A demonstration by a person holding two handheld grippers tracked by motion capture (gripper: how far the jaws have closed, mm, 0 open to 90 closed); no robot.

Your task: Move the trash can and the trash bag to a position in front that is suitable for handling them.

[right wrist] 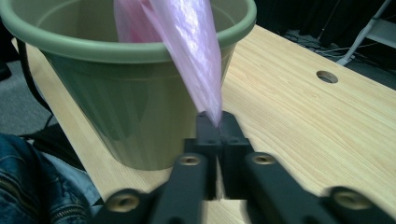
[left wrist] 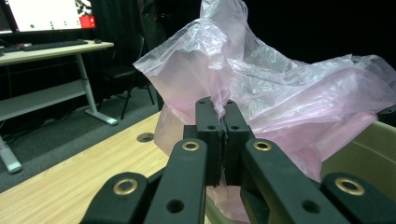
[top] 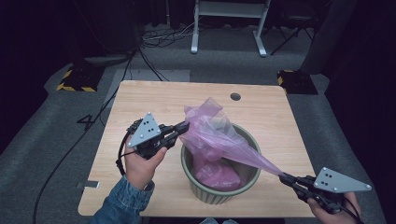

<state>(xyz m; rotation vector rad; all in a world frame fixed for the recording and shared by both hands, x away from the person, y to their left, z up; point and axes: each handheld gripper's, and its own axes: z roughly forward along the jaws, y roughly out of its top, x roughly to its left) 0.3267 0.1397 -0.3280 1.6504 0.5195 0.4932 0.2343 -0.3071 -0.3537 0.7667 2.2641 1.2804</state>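
A thin pink plastic bag sits partly inside a green bin on the wooden table. My left gripper is shut on the bag's left edge, just left of the bin's rim. In the left gripper view its jaws pinch the crumpled film. My right gripper is shut on the bag's other edge, stretched taut over the rim toward the table's front right corner. In the right gripper view the film narrows into the pinched tips beside the bin.
A round cable hole lies near the table's far edge. A white desk frame and cables lie on the floor beyond. A denim sleeve comes in at the front left. The bin stands close to the table's front edge.
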